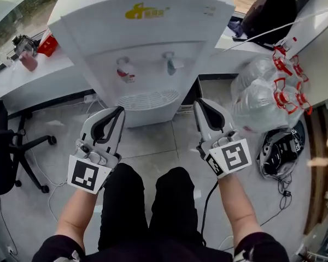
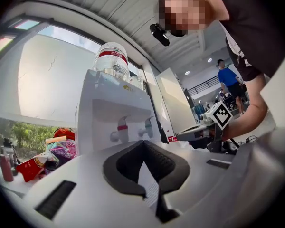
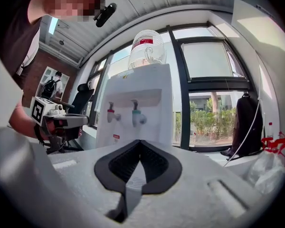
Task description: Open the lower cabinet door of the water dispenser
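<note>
Both jaws are clenched shut with nothing in them. The left hand-held gripper (image 1: 119, 111) and right hand-held gripper (image 1: 198, 103) sit side by side but apart, both pointing at the white water dispenser (image 1: 147, 42) and not touching it. It stands on the floor right in front of the person's knees, red tap (image 1: 123, 69) and blue tap (image 1: 169, 64) above the drip grille (image 1: 151, 99). The lower cabinet door (image 1: 153, 118) is under that grille, seen too steeply to say more.
</note>
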`<action>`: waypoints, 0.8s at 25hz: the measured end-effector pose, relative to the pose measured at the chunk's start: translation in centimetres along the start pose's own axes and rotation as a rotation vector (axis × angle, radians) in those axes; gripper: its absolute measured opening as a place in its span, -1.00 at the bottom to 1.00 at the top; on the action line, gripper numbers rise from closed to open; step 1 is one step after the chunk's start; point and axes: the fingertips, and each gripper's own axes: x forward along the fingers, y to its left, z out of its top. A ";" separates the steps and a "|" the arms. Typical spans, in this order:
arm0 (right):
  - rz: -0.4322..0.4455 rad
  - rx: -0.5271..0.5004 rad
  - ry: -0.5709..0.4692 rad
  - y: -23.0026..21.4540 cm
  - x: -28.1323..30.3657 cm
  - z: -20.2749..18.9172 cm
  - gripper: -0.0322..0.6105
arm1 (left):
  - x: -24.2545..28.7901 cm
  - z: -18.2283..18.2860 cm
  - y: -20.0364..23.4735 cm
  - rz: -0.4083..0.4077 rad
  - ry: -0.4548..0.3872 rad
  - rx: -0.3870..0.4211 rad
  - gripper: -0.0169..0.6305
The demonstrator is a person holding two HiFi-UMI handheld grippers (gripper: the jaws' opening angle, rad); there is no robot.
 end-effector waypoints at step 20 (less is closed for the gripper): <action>0.062 0.018 0.006 1.0 1.3 -12.3 -0.89 | -5.9 -10.1 1.8 0.138 -0.030 0.018 -0.92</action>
